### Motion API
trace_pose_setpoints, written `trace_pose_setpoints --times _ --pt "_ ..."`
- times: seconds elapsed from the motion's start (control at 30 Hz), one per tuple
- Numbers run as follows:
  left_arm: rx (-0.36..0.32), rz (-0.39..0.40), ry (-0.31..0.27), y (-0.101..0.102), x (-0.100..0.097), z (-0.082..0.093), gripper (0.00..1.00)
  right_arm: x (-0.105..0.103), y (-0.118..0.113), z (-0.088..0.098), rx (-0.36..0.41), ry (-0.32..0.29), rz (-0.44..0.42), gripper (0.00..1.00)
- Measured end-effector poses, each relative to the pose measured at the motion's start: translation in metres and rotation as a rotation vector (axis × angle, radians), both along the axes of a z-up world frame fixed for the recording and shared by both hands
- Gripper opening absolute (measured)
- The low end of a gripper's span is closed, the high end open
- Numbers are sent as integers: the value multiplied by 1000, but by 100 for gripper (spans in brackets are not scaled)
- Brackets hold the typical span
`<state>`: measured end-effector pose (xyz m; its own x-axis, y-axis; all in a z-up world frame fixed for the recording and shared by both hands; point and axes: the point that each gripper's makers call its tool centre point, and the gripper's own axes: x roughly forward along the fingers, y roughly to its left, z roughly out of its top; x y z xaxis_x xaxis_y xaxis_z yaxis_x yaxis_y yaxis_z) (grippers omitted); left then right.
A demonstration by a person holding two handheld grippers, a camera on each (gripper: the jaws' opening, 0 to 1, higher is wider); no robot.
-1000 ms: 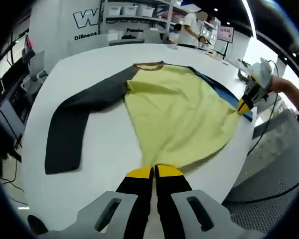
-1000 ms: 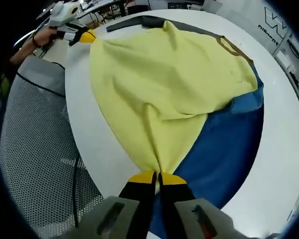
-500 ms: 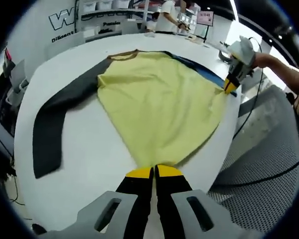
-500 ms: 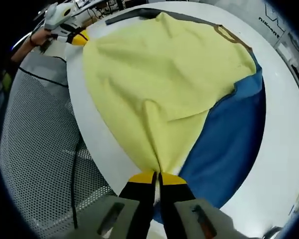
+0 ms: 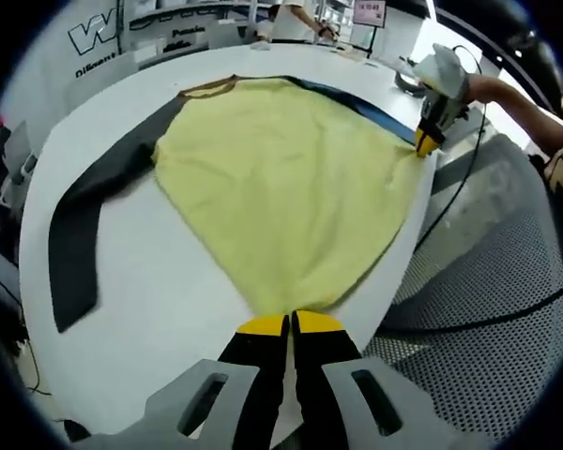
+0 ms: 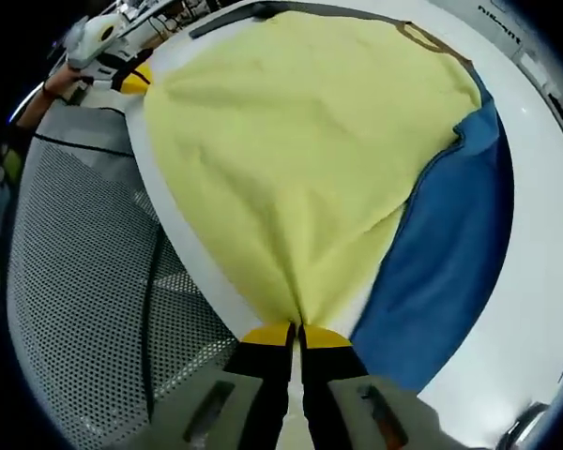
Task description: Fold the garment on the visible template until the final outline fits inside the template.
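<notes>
White table (image 5: 159, 309), yellow garment (image 5: 281, 187)

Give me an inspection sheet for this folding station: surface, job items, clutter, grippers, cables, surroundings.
Surface: white table, rounded edge.
Job's things: yellow garment with a dark grey sleeve spread flat across the table; blue template lies partly under it, exposed along one side.
Clutter: nothing seen on the table near the garment.
Grippers: left gripper shut on the garment's hem corner; right gripper shut on the opposite hem corner.
Cables: black cable hanging off the table edge beside the mesh chair.
Surroundings: shelving with bins and a person standing in the background.
</notes>
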<state>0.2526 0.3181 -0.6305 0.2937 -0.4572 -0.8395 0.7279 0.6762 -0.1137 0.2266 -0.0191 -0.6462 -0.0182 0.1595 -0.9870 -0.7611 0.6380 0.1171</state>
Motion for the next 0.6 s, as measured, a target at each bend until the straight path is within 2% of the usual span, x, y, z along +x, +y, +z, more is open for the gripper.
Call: trace_pose_setpoints --times 0.03,0.1,0.37,0.47,0.6 --pt "1 -1 7 0 -2 -1 0 0 1 0 -15 1 11 0" --pt "12 -33 23 0 -8 -3 0 -2 0 0 -49 15 100 0" --pt "23 -49 34 -3 -15 -4 0 -8 -2 -2 -52 47 74 0" --pt "29 -54 36 -3 -17 -3 0 -11 -2 -2 -64 60 108 0" --pt "32 -56 38 -4 -19 -3 0 -11 -3 -2 -46 66 77 0"
